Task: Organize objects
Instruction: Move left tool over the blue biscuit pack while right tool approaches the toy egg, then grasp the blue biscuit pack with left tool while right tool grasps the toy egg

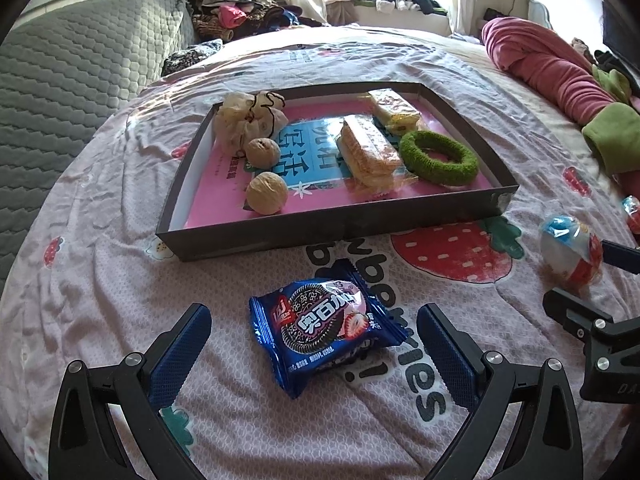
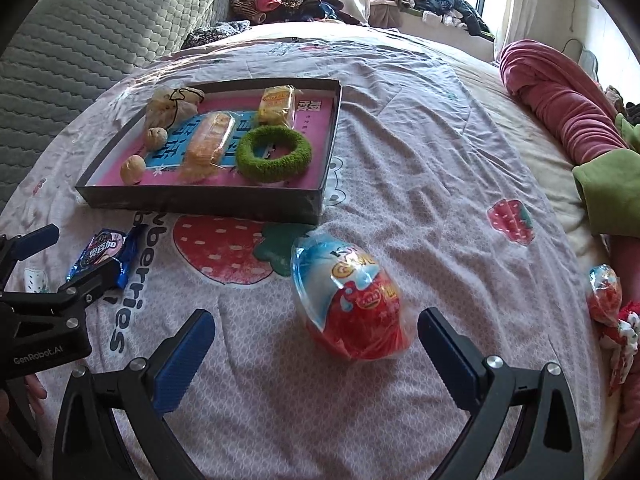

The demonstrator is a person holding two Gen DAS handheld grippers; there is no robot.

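Note:
A blue cookie packet (image 1: 326,330) lies on the bedsheet between the spread blue pads of my left gripper (image 1: 316,330), which is open. My right gripper (image 2: 316,330) is open too, around the near end of a red and blue egg-shaped snack (image 2: 346,300). That egg (image 1: 570,252) also shows at the right of the left wrist view. Behind both sits a shallow dark tray (image 1: 256,236) holding two walnuts (image 1: 267,193), a cream scrunchie (image 1: 250,118), two wrapped wafer packs (image 1: 370,150) and a green hair ring (image 1: 440,157). The same tray (image 2: 200,202) and packet (image 2: 106,256) appear in the right wrist view.
A rolled pink and green blanket (image 2: 568,120) lies along the bed's right side. A second wrapped snack (image 2: 604,292) rests at the right edge. A grey quilted headboard (image 1: 60,80) stands at left, with piled clothes (image 1: 248,8) by the window behind.

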